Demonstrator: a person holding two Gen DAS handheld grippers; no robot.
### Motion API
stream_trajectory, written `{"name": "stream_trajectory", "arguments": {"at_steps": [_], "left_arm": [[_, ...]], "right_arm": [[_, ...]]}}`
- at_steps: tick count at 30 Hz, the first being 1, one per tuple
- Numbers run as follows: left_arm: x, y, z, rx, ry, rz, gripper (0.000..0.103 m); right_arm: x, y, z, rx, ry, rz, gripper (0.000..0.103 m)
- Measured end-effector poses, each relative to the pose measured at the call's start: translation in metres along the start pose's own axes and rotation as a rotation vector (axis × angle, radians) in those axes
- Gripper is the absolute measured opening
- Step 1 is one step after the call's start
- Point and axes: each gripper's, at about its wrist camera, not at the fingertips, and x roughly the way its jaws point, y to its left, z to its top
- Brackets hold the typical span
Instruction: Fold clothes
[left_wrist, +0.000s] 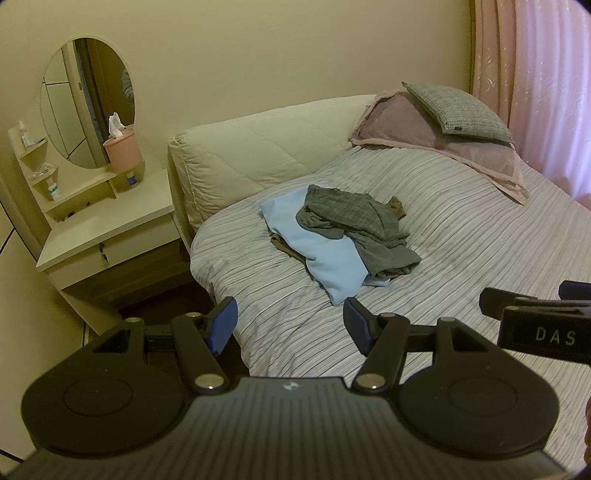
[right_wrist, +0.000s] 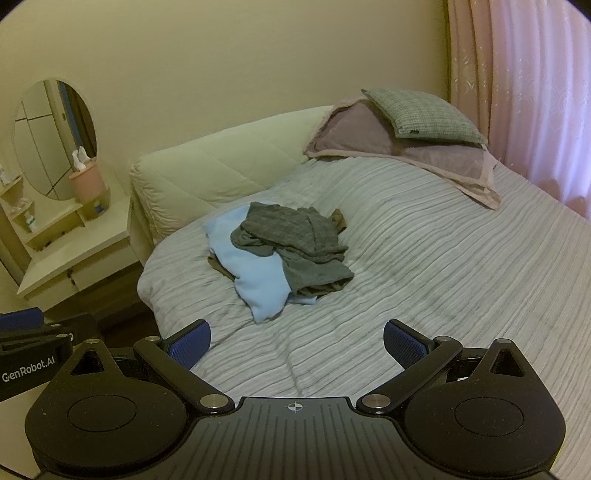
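Observation:
A loose pile of clothes lies on the striped bed cover (left_wrist: 461, 236) (right_wrist: 424, 258). A crumpled grey garment (left_wrist: 354, 225) (right_wrist: 295, 243) lies on top of a light blue garment (left_wrist: 328, 258) (right_wrist: 255, 280), with a brown piece (left_wrist: 397, 206) (right_wrist: 338, 219) showing under them. My left gripper (left_wrist: 290, 325) is open and empty, held above the bed's near edge, short of the pile. My right gripper (right_wrist: 297, 345) is open and empty, also short of the pile. The right gripper shows at the right edge of the left wrist view (left_wrist: 535, 317).
A padded cream headboard (left_wrist: 266, 147) (right_wrist: 221, 166) stands behind the pile. Two pillows (left_wrist: 454, 122) (right_wrist: 417, 129) lie at the far right under a pink curtain (left_wrist: 535, 74). A cream dresser (left_wrist: 107, 221) (right_wrist: 74, 254) with an oval mirror and a pink bin (left_wrist: 123, 147) stands left of the bed.

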Motion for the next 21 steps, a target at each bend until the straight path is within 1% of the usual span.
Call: {"name": "stream_trajectory", "arguments": {"at_steps": [11, 21], "left_arm": [[-0.001, -0.008, 0.001, 0.013, 0.003, 0.008, 0.06], [0.014, -0.009, 0.008, 0.028, 0.009, -0.02, 0.061]], "right_arm": [[-0.001, -0.006, 0.003, 0.021, -0.002, 0.006, 0.102], [0.009, -0.009, 0.008, 0.044, 0.002, -0.02, 0.102]]}}
